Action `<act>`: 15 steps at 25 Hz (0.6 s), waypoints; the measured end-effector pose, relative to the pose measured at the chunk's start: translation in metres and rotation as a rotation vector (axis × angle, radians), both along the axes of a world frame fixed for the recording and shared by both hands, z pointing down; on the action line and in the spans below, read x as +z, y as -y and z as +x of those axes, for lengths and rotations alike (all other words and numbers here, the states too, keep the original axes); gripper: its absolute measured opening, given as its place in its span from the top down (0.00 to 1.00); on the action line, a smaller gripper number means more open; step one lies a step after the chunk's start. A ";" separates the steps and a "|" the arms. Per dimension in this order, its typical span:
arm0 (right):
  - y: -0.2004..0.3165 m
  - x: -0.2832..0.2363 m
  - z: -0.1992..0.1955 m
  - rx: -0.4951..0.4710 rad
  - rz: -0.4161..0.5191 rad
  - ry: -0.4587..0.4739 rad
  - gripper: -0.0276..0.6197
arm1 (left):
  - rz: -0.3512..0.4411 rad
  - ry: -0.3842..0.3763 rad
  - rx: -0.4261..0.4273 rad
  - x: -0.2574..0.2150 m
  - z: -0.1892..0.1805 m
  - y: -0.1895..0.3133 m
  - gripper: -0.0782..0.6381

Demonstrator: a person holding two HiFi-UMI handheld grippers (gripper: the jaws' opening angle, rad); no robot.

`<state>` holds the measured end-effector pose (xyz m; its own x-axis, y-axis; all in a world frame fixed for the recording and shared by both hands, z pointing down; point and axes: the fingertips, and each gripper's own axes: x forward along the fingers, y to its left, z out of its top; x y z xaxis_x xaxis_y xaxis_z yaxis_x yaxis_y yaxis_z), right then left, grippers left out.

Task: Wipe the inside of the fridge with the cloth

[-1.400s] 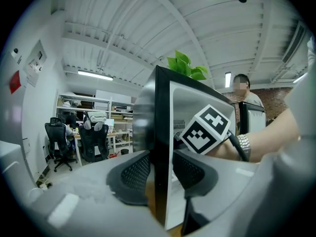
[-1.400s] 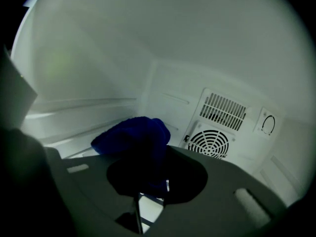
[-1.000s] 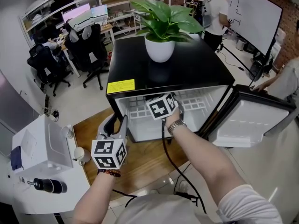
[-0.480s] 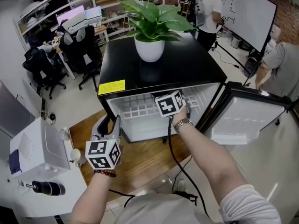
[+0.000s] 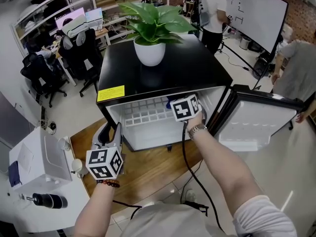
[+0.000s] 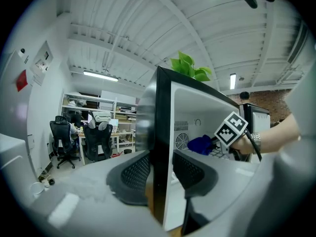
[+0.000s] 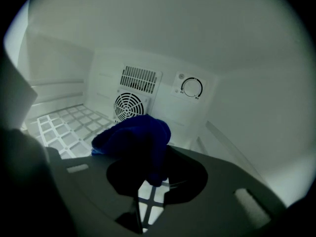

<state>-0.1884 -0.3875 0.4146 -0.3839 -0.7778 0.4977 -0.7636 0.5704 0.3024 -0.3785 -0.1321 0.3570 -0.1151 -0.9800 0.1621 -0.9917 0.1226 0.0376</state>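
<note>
The black mini fridge (image 5: 163, 73) stands with its door (image 5: 256, 125) swung open to the right. My right gripper (image 5: 183, 107) reaches into the white interior and is shut on a bunched blue cloth (image 7: 136, 137), which hangs over the wire shelf (image 7: 69, 125) towards the right side. The same cloth (image 6: 201, 144) and right gripper (image 6: 217, 139) show in the left gripper view. My left gripper (image 5: 111, 132) sits at the fridge's left front edge. Its jaws (image 6: 160, 174) are closed on the fridge's left wall (image 6: 160, 112), one pad on each side.
A potted plant (image 5: 149, 51) stands on top of the fridge. The back wall holds a fan vent (image 7: 129, 106) and a dial (image 7: 191, 88). A cable (image 5: 185, 152) hangs from my right hand. A white box (image 5: 29, 162) sits at the left; people stand behind on the right.
My right gripper has carried the cloth to the right inside the fridge. The left gripper has stayed on the wall edge.
</note>
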 end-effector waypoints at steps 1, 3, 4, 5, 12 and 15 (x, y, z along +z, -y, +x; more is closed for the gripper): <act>0.001 0.000 0.004 0.009 -0.003 -0.002 0.85 | 0.000 -0.001 -0.001 0.000 0.000 0.000 0.70; 0.003 0.000 0.011 0.028 -0.005 -0.004 0.85 | 0.001 -0.003 -0.004 0.000 0.000 0.000 0.70; 0.004 -0.001 0.014 0.034 -0.004 -0.002 0.85 | 0.002 -0.003 -0.005 0.000 0.000 0.000 0.70; 0.004 0.000 0.017 0.042 -0.004 0.000 0.85 | 0.002 -0.004 -0.006 0.000 0.000 0.000 0.70; 0.004 -0.001 0.031 0.093 -0.015 0.004 0.85 | 0.002 -0.009 -0.011 0.001 0.000 0.001 0.70; 0.003 -0.005 0.029 0.082 0.001 0.033 0.85 | 0.002 -0.010 -0.011 0.000 0.000 0.001 0.70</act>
